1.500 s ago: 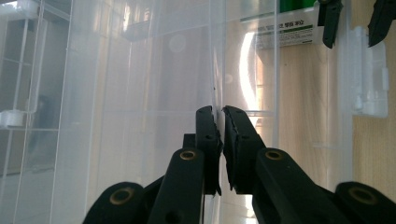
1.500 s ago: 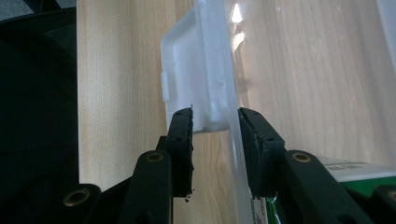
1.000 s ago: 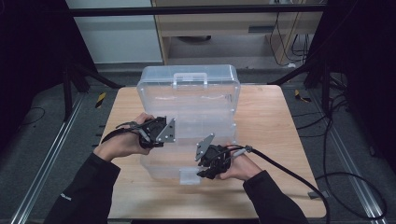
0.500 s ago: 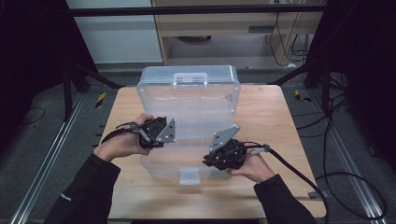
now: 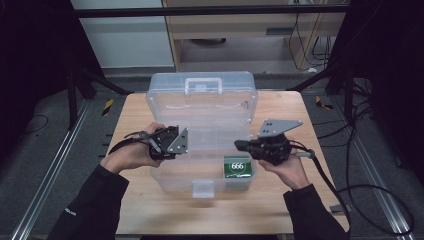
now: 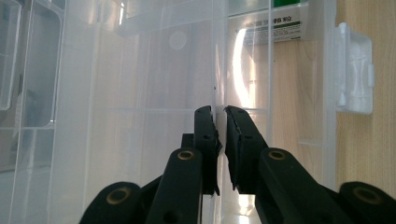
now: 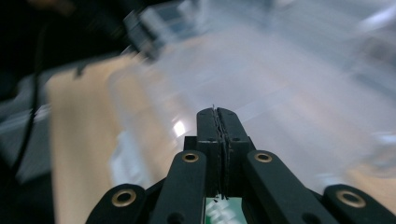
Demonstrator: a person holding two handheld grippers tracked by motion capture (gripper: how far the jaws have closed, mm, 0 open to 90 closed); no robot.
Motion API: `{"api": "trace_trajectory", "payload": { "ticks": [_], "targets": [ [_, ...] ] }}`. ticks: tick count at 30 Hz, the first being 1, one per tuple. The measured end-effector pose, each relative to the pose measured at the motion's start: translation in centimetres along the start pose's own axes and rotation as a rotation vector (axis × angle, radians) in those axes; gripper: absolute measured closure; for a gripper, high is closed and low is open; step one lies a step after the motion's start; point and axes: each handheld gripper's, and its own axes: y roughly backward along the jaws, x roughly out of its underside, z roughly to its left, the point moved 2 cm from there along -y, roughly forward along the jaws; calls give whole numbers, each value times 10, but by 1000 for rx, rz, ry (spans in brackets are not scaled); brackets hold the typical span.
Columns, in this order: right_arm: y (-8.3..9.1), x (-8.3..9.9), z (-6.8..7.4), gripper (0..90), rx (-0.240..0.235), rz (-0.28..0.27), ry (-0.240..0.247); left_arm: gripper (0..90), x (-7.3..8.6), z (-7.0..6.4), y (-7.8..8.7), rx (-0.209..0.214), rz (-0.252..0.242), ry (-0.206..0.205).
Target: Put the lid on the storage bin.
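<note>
A clear plastic box (image 5: pixel 200 131) stands open on the wooden table (image 5: pixel 165 212), its lid upright at the back. A green pack marked 666 (image 5: pixel 237 167) lies in the box's front right compartment. My left gripper (image 5: pixel 179 145) is at the box's left side, and in the left gripper view it (image 6: pixel 218 112) is shut on a thin clear wall of the box. My right gripper (image 5: pixel 240 145) hovers just above the green pack, pointing left, jaws shut with nothing between them (image 7: pixel 217 112). A bit of the green pack (image 7: pixel 219 212) peeks out under its jaws.
The box's white latch (image 5: pixel 202 189) faces the table's front edge, and the latch (image 6: pixel 355 70) also appears in the left gripper view. Bare table lies right of the box. Cables (image 5: pixel 360 190) trail off the right side. A cabinet (image 5: pixel 235 30) stands behind the table.
My right gripper has lifted out of the box's front right compartment, moved right and turned to point left. The green pack now shows where it was. The left gripper has stayed put.
</note>
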Motion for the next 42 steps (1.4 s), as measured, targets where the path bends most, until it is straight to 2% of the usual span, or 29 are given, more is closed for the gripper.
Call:
{"api": "trace_trajectory", "payload": {
  "ticks": [3, 4, 6, 10, 14, 18, 28, 36, 38, 42],
  "targets": [
    [6, -5, -18, 880, 84, -58, -70, 826, 1, 0, 0, 0, -4, 2],
    [6, -5, -23, 879, 116, -66, -85, 826, 1, -1, 0, 1, -5, 3],
    [5, -6, -31, 884, 149, -62, -101, 825, 1, -2, 0, 12, -9, 5],
    [2, -7, -46, 898, 186, -66, -149, 825, 1, -2, 0, 18, -9, 5],
    [-3, -6, -54, 900, 222, -51, -168, 823, 1, -3, 0, 5, -11, 4],
    [-5, -6, -61, 900, 246, -46, -187, 822, 2, -4, 0, 7, -14, 9],
    [-6, -4, -70, 900, 255, -42, -218, 822, 2, -6, 0, 13, -15, 8],
    [-3, -1, -72, 900, 261, -50, -229, 821, 2, -10, -1, 23, -19, 1],
    [-1, -1, -72, 900, 259, -50, -230, 821, 2, -13, -2, 38, -19, 1],
    [-3, 0, -70, 900, 255, -42, -222, 819, 2, -15, -2, 30, -21, 0]
  ]
}}
